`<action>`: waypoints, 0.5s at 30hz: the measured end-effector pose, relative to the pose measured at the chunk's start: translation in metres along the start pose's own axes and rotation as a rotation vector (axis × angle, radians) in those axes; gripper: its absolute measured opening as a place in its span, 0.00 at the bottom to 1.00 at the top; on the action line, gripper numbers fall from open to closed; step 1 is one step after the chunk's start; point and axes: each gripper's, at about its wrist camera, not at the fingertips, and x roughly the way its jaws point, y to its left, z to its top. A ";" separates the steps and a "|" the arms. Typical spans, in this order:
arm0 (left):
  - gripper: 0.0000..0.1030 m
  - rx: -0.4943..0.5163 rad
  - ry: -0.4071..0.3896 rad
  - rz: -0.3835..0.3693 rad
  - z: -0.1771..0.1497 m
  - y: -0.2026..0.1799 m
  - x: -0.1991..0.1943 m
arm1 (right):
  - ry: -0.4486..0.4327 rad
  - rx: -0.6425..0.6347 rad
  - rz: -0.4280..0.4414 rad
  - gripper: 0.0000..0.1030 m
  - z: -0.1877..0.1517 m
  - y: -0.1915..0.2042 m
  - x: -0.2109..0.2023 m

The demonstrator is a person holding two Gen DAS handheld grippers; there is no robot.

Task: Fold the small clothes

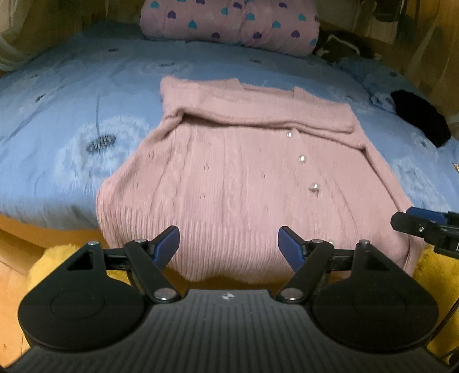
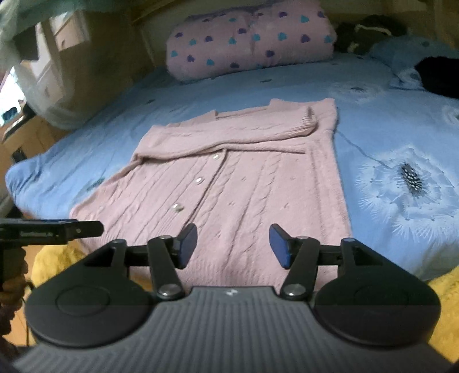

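A pink cable-knit cardigan (image 1: 229, 178) with shiny buttons lies flat on the blue bed, its sleeves folded across the chest and its hem hanging at the near edge. It also shows in the right wrist view (image 2: 238, 183). My left gripper (image 1: 229, 246) is open and empty just above the hem's left part. My right gripper (image 2: 233, 246) is open and empty above the hem's right part. The right gripper's tip shows at the right edge of the left wrist view (image 1: 424, 226); the left gripper's tip shows at the left edge of the right wrist view (image 2: 54, 229).
The blue dandelion-print bedsheet (image 1: 71, 114) covers the bed. A pink heart-print rolled blanket (image 1: 229, 25) lies at the far end. A black cloth (image 1: 421, 117) lies at the far right. A yellow fluffy rug (image 2: 447, 310) is below the bed's near edge.
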 end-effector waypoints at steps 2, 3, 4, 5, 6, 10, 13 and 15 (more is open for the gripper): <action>0.79 0.001 -0.007 0.002 -0.003 0.004 0.000 | 0.007 -0.044 0.000 0.57 -0.003 0.007 0.001; 0.80 -0.003 -0.018 0.010 -0.004 0.006 0.000 | 0.005 -0.068 -0.005 0.57 -0.005 0.011 0.002; 0.81 -0.009 -0.035 0.027 -0.005 0.011 -0.002 | -0.001 -0.091 -0.015 0.57 -0.007 0.013 0.002; 0.82 -0.013 -0.048 0.043 -0.005 0.015 -0.004 | -0.010 -0.107 -0.028 0.57 -0.008 0.015 0.001; 0.83 -0.014 -0.060 0.058 -0.005 0.020 -0.006 | -0.020 -0.116 -0.041 0.57 -0.010 0.015 -0.001; 0.83 -0.040 -0.095 0.132 -0.006 0.043 -0.010 | -0.045 -0.106 -0.098 0.57 -0.011 0.003 -0.011; 0.83 -0.070 -0.110 0.142 -0.006 0.060 -0.009 | -0.056 -0.078 -0.151 0.57 -0.012 -0.011 -0.017; 0.83 -0.093 -0.116 0.132 -0.006 0.070 -0.008 | -0.054 -0.048 -0.179 0.57 -0.013 -0.019 -0.019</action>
